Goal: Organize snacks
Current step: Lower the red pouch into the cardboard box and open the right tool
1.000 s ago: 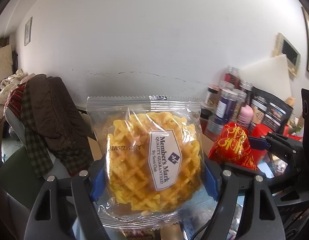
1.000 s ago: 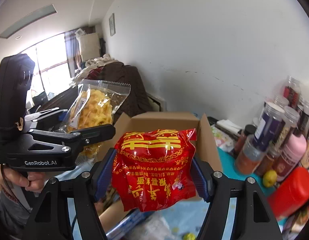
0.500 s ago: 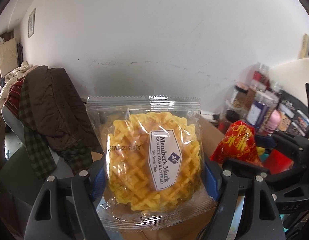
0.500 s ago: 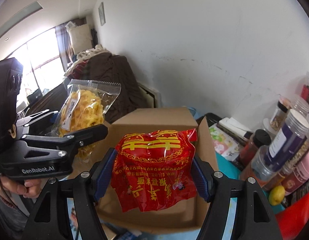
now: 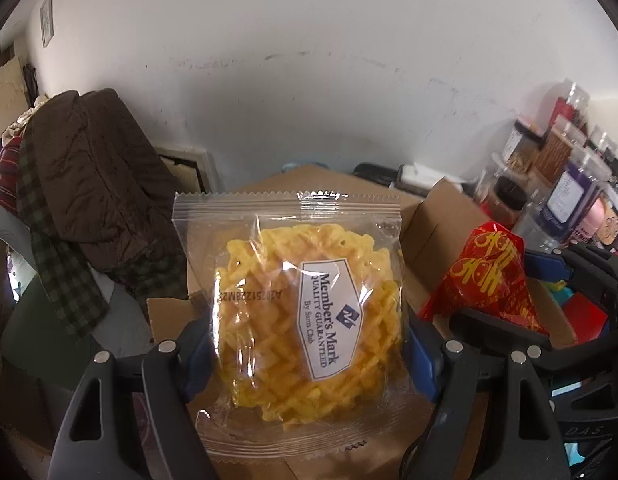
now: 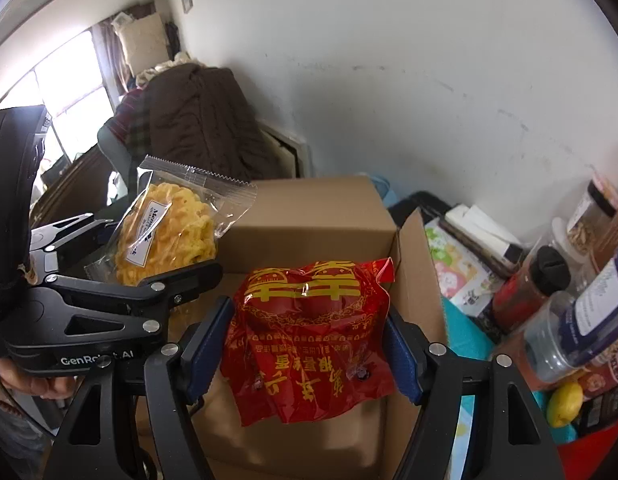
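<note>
My left gripper [image 5: 305, 356] is shut on a clear packet of yellow lattice snack [image 5: 305, 312] with a white Member's Mark label, held upright above an open cardboard box [image 5: 441, 216]. My right gripper [image 6: 305, 352] is shut on a red packet with gold characters [image 6: 309, 340], held over the same box [image 6: 305, 216]. The red packet [image 5: 493, 280] shows at the right of the left wrist view; the yellow packet [image 6: 169, 232] and left gripper [image 6: 109, 300] show at the left of the right wrist view.
Several jars and bottles [image 6: 549, 292] stand to the right of the box, with a lemon [image 6: 565, 398] and papers [image 6: 465, 268]. A chair draped in dark clothes [image 5: 85, 184] stands left. A white wall [image 5: 309, 80] rises behind.
Both grippers have moved forward and down with their packets, from beside the box to above its opening. The box now fills the space under both packets.
</note>
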`<state>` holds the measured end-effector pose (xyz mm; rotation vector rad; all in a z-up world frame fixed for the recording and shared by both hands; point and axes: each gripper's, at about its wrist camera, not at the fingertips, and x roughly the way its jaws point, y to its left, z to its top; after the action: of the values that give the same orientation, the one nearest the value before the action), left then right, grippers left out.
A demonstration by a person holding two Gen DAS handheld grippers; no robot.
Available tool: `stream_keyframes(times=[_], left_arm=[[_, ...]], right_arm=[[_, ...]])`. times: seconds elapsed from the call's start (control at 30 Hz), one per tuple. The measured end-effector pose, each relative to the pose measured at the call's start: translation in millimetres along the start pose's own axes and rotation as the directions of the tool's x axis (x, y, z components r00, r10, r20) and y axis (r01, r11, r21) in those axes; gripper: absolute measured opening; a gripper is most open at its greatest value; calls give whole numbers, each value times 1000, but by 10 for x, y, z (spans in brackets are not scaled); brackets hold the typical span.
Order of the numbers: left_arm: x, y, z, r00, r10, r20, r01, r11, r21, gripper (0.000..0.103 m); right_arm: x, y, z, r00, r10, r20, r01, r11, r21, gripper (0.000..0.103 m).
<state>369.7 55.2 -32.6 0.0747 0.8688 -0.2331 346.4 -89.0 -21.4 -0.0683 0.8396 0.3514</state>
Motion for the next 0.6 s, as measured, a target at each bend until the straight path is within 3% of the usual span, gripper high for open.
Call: stream_keyframes(times=[0.23,0.3,0.33,0.6], left_arm=[[239,-65,-3,995,58,-83,-54,998,41,78],[297,-68,-18,993,56,-106,-52,998,41,78],[303,-62,-20,992,53,-112,-49,998,39,78],[449,-87,-71,980,98,-175,-89,994,59,79]], right_arm=[[241,-46,-25,997,-28,-77,27,1000,-13,73],[284,-54,-30,996,-44,-82,42,999,-23,72],[292,-53,-32,995,-47,-82,45,999,-29,67],[398,22,-109,985,-125,-117,115,989,-91,67]])
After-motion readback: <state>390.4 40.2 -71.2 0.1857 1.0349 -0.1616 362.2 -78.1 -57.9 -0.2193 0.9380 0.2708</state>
